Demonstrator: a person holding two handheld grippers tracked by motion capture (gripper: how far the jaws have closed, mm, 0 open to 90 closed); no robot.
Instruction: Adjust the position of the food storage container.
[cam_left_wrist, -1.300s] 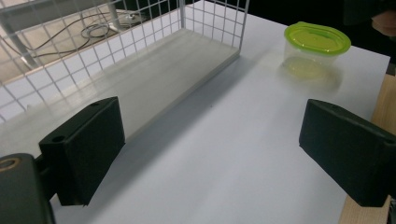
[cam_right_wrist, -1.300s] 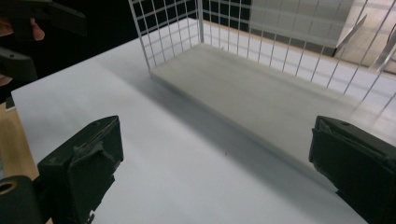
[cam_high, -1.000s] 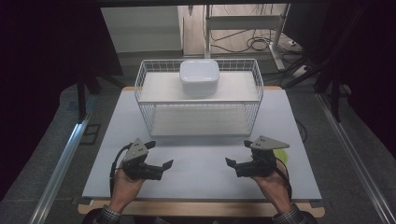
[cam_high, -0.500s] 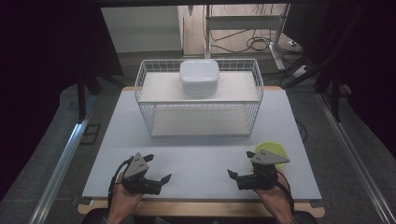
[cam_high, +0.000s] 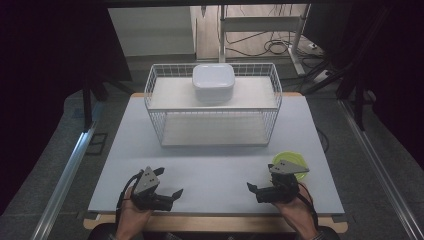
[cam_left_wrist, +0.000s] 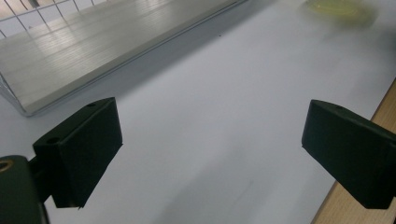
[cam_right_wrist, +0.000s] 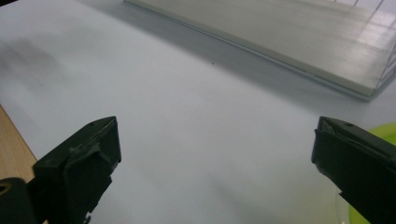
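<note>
White table (cam_high: 215, 165) — left gripper (cam_high: 167, 196) and right gripper (cam_high: 257, 191) jaws wide, empty. Green dish (cam_high: 291, 160) probably light, rigid — grip the rim.

White lidded container (cam_high: 214, 82) sat on the top shelf of the white wire rack (cam_high: 213, 106), at the far middle of the table. Yellow-green dish (cam_high: 290, 163) lay flat near right, just beside the right gripper (cam_high: 256, 190), partly hidden by it.
</note>
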